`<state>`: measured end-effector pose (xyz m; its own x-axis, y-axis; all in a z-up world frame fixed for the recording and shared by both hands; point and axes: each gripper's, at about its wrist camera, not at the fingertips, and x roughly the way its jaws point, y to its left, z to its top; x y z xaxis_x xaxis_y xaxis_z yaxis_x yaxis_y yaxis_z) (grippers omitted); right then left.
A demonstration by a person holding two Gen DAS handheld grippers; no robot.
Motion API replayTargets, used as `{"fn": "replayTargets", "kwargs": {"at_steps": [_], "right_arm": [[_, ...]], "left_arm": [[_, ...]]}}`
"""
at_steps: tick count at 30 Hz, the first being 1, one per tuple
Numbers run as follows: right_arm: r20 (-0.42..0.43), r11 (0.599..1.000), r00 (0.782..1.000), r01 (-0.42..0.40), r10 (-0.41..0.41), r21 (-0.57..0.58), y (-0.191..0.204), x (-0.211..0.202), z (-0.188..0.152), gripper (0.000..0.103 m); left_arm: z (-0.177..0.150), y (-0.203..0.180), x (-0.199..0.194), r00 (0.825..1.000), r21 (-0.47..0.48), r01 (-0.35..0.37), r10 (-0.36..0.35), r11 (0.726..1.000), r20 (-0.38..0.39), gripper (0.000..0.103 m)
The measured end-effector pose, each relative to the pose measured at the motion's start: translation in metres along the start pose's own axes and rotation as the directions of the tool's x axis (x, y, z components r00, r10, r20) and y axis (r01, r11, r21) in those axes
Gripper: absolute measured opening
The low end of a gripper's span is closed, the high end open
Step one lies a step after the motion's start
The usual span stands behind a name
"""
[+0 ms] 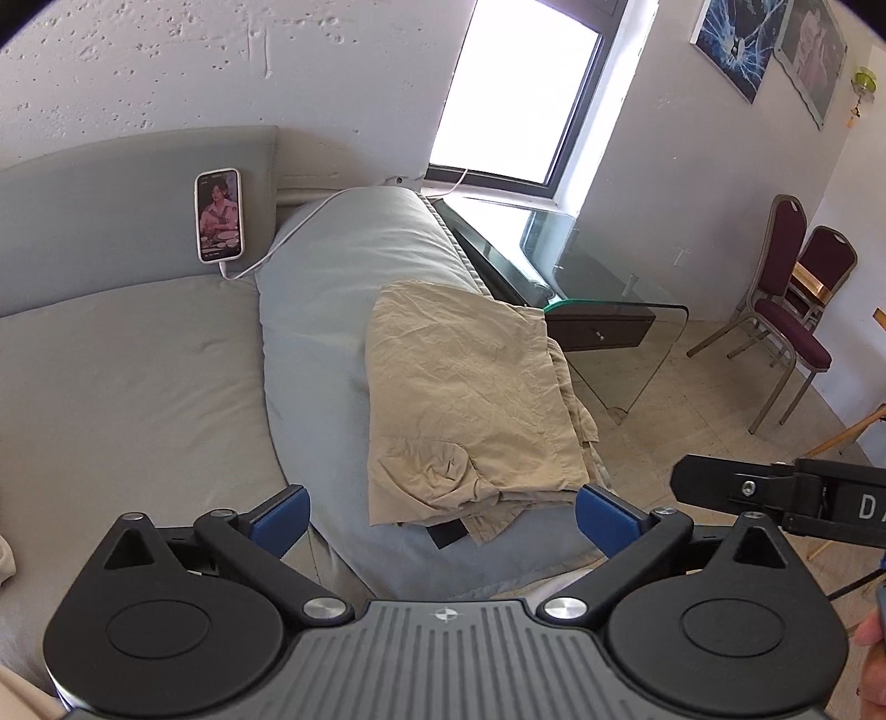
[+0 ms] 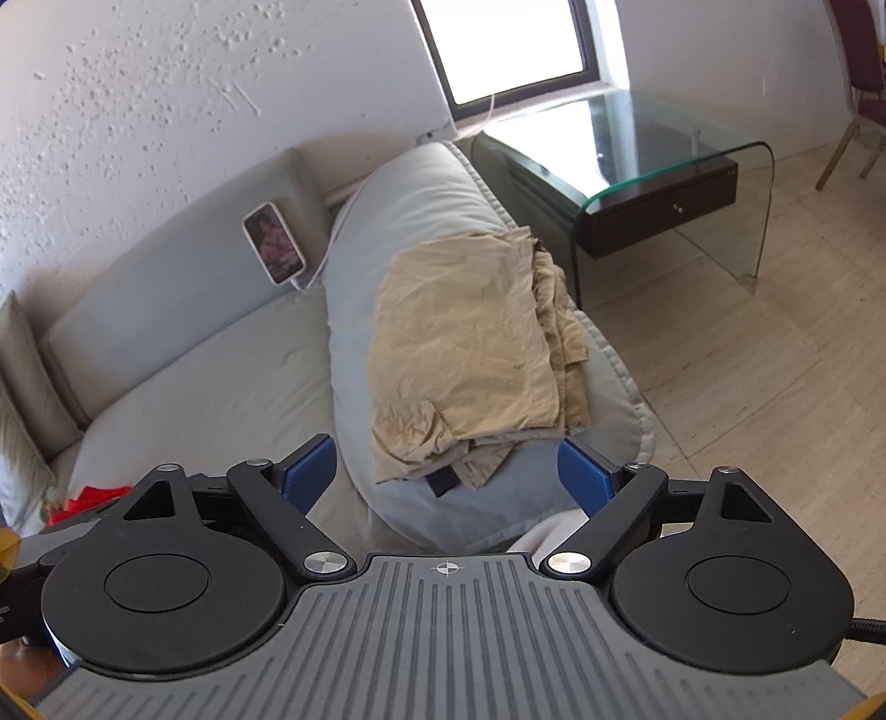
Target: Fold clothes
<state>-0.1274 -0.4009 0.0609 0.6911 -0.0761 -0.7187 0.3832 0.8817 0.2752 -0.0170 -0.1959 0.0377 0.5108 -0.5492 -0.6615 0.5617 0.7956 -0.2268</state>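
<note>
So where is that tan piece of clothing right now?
The folded tan garment lies on the grey cushion at the sofa's end nearest the glass side table, centre of both wrist views, just beyond both open grippers, which touch nothing.

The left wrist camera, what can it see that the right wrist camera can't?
Only the left view shows the wall pictures and the right gripper beside it. Only the right view shows something red on the sofa. Both show the folded tan trousers on the grey cushion, the phone and the glass table.
</note>
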Motion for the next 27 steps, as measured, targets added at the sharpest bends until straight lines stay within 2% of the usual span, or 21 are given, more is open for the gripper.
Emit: {"fn": "replayTargets", "kwargs": {"at_steps": [5, 7, 11, 27], "right_arm": [[0.048, 0.995, 0.994, 0.100, -0.099, -0.026, -0.005, -0.011, -0.001, 0.090], [0.029, 0.991, 0.991, 0.130, -0.129, -0.029, -0.008, -0.007, -0.003, 0.090], [-0.029, 0.990, 0.993, 0.114, -0.116, -0.081, -0.003, 0.002, -0.012, 0.090], [-0.047, 0.985, 0.989, 0.137, -0.142, -0.101, -0.005, 0.013, -0.018, 0.090]], "left_arm": [[-0.002, 0.004, 0.001, 1.000, -0.034, 0.000, -0.001, 0.999, -0.011, 0.102], [-0.004, 0.003, 0.003, 1.000, -0.023, 0.003, -0.003, 1.000, -0.018, 0.102], [-0.007, 0.003, 0.008, 0.999, -0.022, -0.021, 0.021, 1.000, -0.033, 0.102], [-0.010, 0.000, 0.024, 0.997, -0.039, -0.036, 0.033, 0.999, -0.077, 0.102]]}}
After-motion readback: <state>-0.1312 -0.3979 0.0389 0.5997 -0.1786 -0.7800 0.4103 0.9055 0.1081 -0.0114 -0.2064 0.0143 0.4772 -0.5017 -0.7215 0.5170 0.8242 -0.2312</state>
